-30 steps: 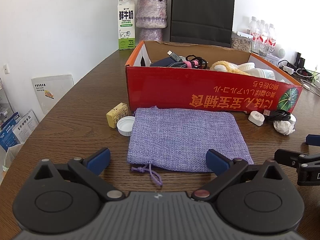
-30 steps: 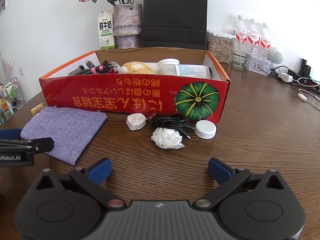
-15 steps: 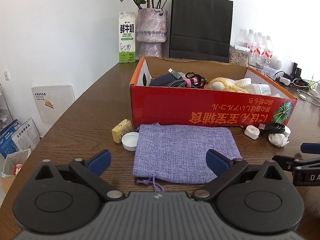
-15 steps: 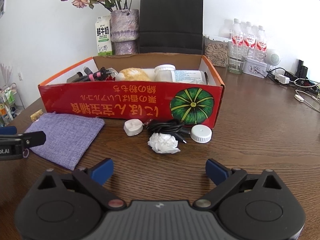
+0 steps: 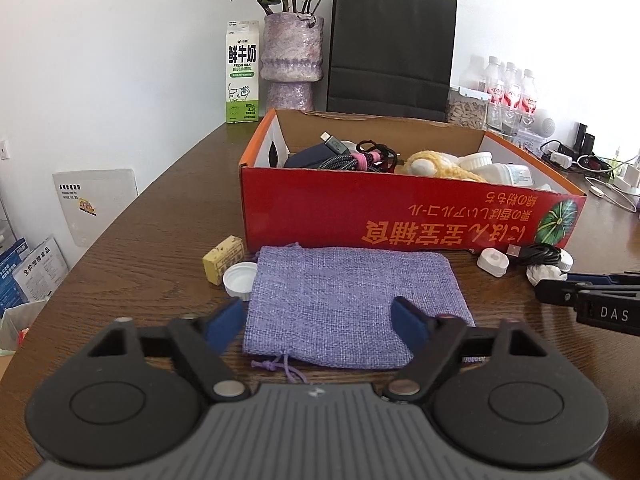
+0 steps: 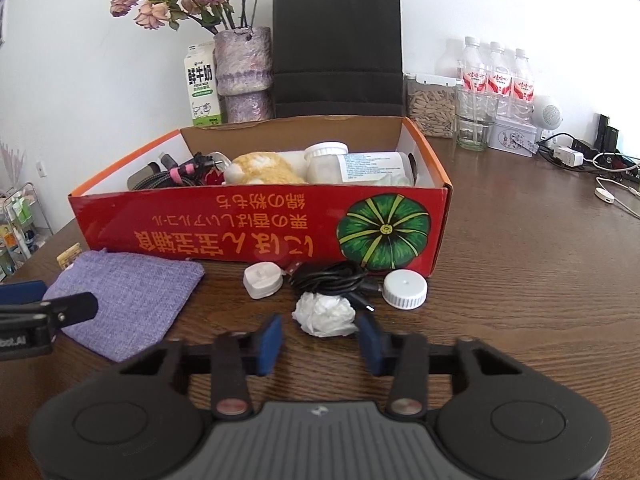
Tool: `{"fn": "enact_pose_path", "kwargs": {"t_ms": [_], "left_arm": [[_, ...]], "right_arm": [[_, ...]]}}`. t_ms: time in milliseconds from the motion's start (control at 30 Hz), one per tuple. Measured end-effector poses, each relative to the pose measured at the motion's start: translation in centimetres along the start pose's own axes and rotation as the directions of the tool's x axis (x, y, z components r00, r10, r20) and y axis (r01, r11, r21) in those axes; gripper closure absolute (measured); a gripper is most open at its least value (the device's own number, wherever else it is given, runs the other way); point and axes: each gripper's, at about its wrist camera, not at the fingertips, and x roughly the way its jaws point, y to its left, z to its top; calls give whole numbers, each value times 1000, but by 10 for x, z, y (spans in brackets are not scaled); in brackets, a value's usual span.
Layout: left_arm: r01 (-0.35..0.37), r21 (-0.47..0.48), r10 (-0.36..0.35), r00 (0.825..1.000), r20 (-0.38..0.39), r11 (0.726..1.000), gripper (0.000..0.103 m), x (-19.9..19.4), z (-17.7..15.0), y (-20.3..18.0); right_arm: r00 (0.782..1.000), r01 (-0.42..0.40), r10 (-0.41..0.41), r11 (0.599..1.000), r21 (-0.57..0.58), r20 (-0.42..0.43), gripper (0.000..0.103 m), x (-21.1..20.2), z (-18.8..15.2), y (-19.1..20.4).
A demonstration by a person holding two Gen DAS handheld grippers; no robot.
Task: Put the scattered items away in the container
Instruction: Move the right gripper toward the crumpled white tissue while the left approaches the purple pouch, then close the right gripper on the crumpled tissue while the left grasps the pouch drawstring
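Note:
A red cardboard box (image 5: 400, 220) (image 6: 240, 224) holds cables, a plush toy and a white bottle. In front of it lie a purple cloth pouch (image 5: 352, 300) (image 6: 124, 296), a small yellow box (image 5: 224, 258), two white caps (image 5: 240, 282) (image 6: 405, 289), a white puck (image 6: 263, 280), a black cable (image 6: 332, 280) and a crumpled tissue (image 6: 325, 314). My left gripper (image 5: 316, 326) hovers over the pouch's near end, jaws closing, pads not touching it. My right gripper (image 6: 319, 340) is closing just short of the tissue, with nothing between its pads.
Behind the box stand a milk carton (image 5: 242, 72), a vase of dried flowers (image 5: 290, 60), a black paper bag (image 5: 392, 48), a seed jar (image 6: 430, 106) and water bottles (image 6: 496, 72). Chargers and cords (image 6: 592, 160) crowd the far right. The table edge curves along the left.
Both pairs of jaws have narrowed, the right pair much more than the left. Neither gripper has taken hold of anything, and the items on the table lie as before.

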Motion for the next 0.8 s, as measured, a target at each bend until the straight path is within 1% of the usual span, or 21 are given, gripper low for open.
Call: {"fn": "enact_pose_path", "kwargs": {"t_ms": [33,67,100,133,167,200,233,333,433,500,533,567,600,633,667,700,733,800], "left_arm": [[-2,-1,2,1000,-4,1000,45,0,-1,0],[-4,-4,4,1000,-7,1000,64,-1,-1,1],[0,-14,0,1000,-10,1000,71,-1,-2,2],[13,-26,-14,1000,-8,1000,77,-3,-3,5],[24,-32,-25,1000,-5,999,81,-4,-4,6],[27,-32,-27,1000,-1,999,84,-6,-5,7],[23,-28,-23,1000,4,999,92,-8,-6,6],[39,-26,-39,999,16,999,98,-14,-8,7],[45,-28,-45,999,24,999,97,-19,-8,7],[35,-33,-34,999,19,999,95,-18,-7,7],[25,-35,-24,1000,16,999,88,-17,-6,8],[18,-37,-17,1000,13,999,73,-16,-5,7],[11,-35,-10,1000,13,999,64,-14,-3,7],[1,-31,0,1000,12,1000,48,-11,-2,6],[-9,-28,10,1000,7,1000,41,-8,0,4],[-12,-26,12,1000,2,1000,41,-5,2,3],[-10,-25,10,1000,-8,1000,36,-1,4,2],[-3,-26,2,999,-37,1000,38,8,5,0]], "right_arm": [[1000,0,0,1000,-2,3,85,-1,-1,0],[1000,-1,1,1000,0,5,89,-2,-2,0],[1000,-3,3,1000,1,12,89,-4,-3,0],[1000,-4,4,1000,2,19,93,-6,-4,0],[1000,-5,5,1000,1,26,97,-9,-5,0],[999,-7,7,1000,0,35,97,-12,-6,0],[999,-10,10,1000,-3,44,98,-15,-7,0],[998,-15,16,1000,-11,61,100,-22,-10,0],[997,-23,24,1000,-15,73,100,-27,-12,1],[998,-22,23,1000,-11,67,94,-28,-12,0],[998,-22,23,1000,-8,63,90,-26,-11,0],[998,-19,20,1000,-11,61,85,-25,-10,0],[998,-16,17,1000,-16,59,81,-24,-9,0],[998,-11,12,1000,-22,59,75,-22,-8,2],[998,-7,9,1000,-28,60,70,-20,-6,3],[999,-7,8,1000,-29,54,69,-16,-3,4],[999,-9,10,1000,-25,43,67,-12,-1,4],[1000,-11,11,1000,-17,25,68,-4,3,5]]}}
